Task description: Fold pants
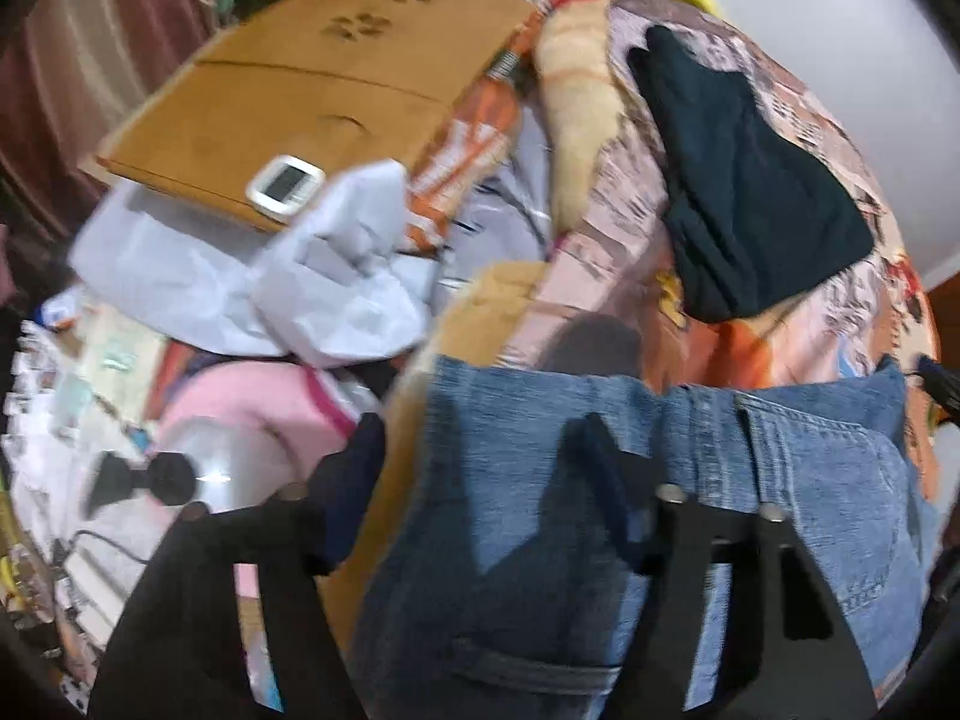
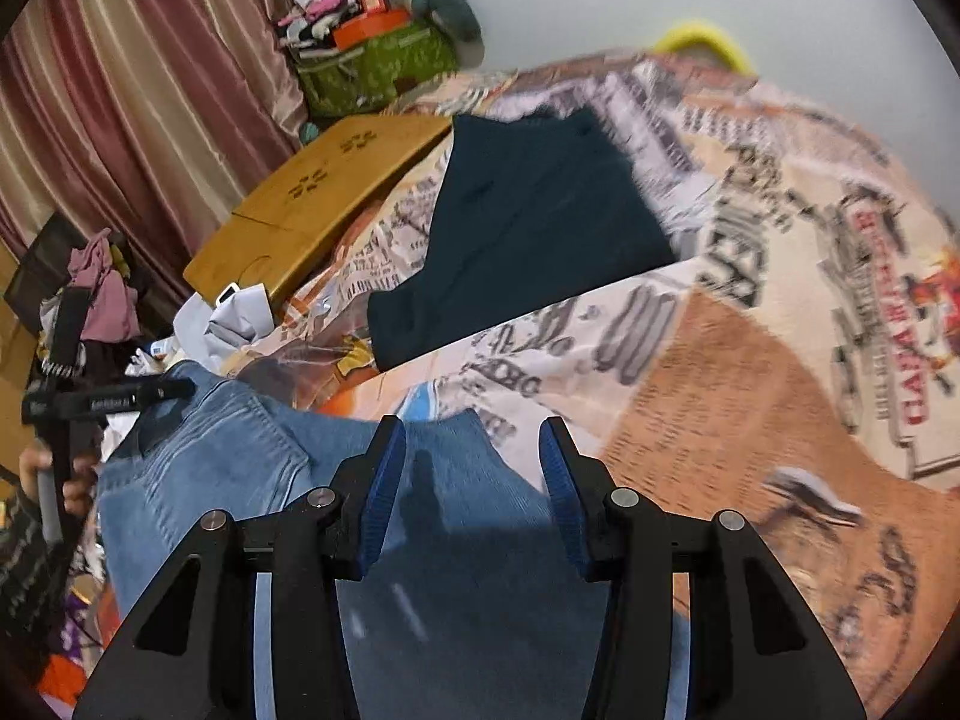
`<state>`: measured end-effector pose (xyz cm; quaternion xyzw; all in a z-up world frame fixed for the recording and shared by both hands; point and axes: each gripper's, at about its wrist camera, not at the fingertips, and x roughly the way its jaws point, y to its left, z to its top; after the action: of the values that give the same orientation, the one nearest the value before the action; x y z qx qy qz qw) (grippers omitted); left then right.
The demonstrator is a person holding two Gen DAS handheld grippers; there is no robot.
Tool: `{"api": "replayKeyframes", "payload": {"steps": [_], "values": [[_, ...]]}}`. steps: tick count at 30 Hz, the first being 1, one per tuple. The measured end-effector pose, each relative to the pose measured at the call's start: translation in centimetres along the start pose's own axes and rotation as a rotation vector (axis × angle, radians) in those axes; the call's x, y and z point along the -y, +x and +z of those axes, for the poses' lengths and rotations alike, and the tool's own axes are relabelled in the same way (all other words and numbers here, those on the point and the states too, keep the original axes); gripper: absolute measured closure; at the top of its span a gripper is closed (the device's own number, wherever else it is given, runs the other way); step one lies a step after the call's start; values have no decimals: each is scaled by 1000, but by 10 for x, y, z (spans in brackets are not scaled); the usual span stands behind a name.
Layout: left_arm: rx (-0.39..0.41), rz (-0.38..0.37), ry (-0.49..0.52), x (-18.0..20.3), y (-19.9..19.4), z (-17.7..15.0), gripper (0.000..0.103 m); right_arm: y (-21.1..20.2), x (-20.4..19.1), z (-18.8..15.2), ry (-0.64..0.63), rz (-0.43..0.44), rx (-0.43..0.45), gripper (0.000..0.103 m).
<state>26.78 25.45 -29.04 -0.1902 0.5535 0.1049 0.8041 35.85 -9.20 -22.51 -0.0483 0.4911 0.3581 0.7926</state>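
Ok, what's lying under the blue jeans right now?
The blue jeans lie on a printed bedspread with newspaper-style lettering and orange patches, which shows around them. Whatever is directly beneath the denim is covered and cannot be seen.

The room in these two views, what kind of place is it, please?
Probably a bedroom in a home. A printed bedspread covers a bed where blue jeans and a dark folded garment lie, pink curtains hang beside it, and clothes pile up nearby.
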Motion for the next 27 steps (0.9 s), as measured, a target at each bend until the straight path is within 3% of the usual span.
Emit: {"api": "replayKeyframes", "payload": {"steps": [1, 2, 4, 6, 10, 14, 20, 22, 24, 27], "values": [[-13, -27, -5, 2, 3, -1, 54, 9, 2, 2, 12, 6, -22, 63], [-19, -44, -11, 2, 5, -1, 64, 16, 3, 2, 24, 10, -40, 67], [-24, -69, -19, 2, 5, -4, 77, 27, 5, 0, 53, 54, -78, 85], [-9, -39, -29, 1, 2, -5, 97, 33, 4, -3, 60, 68, -96, 89], [35, -9, -56, -14, -7, -9, 99, 30, -3, -5, -16, 48, -85, 95], [75, 98, 3, -13, -13, -24, 97, 34, -16, -6, -108, -21, -78, 96], [42, 185, 97, 2, -15, -39, 92, 29, -16, -6, -112, -57, -76, 95], [55, 199, 122, 6, -28, -45, 79, 18, -18, -7, -107, -73, -74, 94], [83, 189, 141, 10, -43, -53, 52, 6, -19, -10, -103, -79, -67, 92], [119, 175, 148, 16, -65, -64, 43, -23, -23, -20, -94, -66, -38, 87]]}}
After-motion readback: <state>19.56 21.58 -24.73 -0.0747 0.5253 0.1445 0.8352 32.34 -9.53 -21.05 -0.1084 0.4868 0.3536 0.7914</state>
